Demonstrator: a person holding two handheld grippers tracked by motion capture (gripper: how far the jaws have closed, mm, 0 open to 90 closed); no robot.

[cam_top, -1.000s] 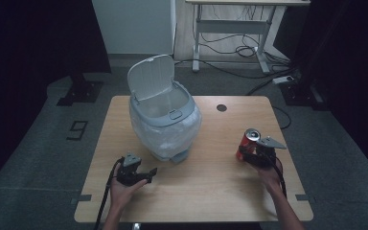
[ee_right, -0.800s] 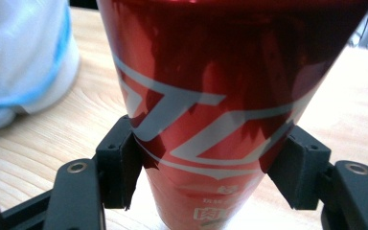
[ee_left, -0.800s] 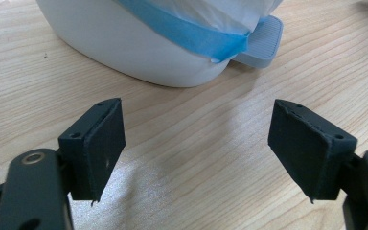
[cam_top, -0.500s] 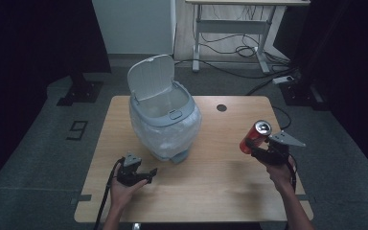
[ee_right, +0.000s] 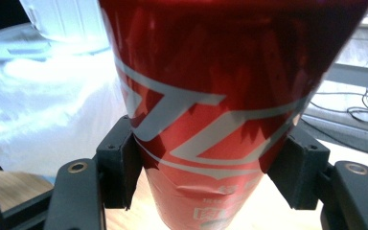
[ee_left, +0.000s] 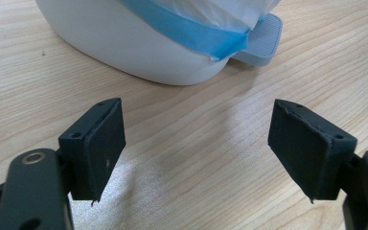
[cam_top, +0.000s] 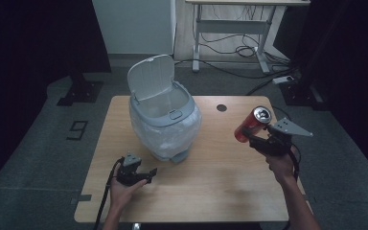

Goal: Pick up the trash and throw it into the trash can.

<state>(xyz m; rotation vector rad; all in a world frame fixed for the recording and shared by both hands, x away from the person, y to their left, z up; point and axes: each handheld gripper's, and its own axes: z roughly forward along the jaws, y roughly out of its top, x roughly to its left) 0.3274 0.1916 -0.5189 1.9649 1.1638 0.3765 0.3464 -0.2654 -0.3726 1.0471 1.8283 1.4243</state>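
Observation:
A red drink can [cam_top: 252,125] hangs in the air over the right side of the table, tilted, with my right gripper [cam_top: 258,139] shut on it. In the right gripper view the can [ee_right: 211,96] sits between both pads [ee_right: 120,163], dented where they press. A grey pedal bin [cam_top: 164,120] with a white liner stands at the table's middle, lid up. My left gripper [cam_top: 146,174] rests low on the table in front of the bin, open, with nothing between its fingers [ee_left: 96,148]; the bin's base [ee_left: 139,43] and pedal [ee_left: 261,40] lie just ahead of it.
The wooden table [cam_top: 220,191] has a round cable hole [cam_top: 221,108] near its back edge. A desk frame with cables [cam_top: 235,43] stands on the floor behind. Dark curtains close in both sides.
My right gripper has lifted the can off the table and carried it up, tilting it. The left gripper has stayed where it was.

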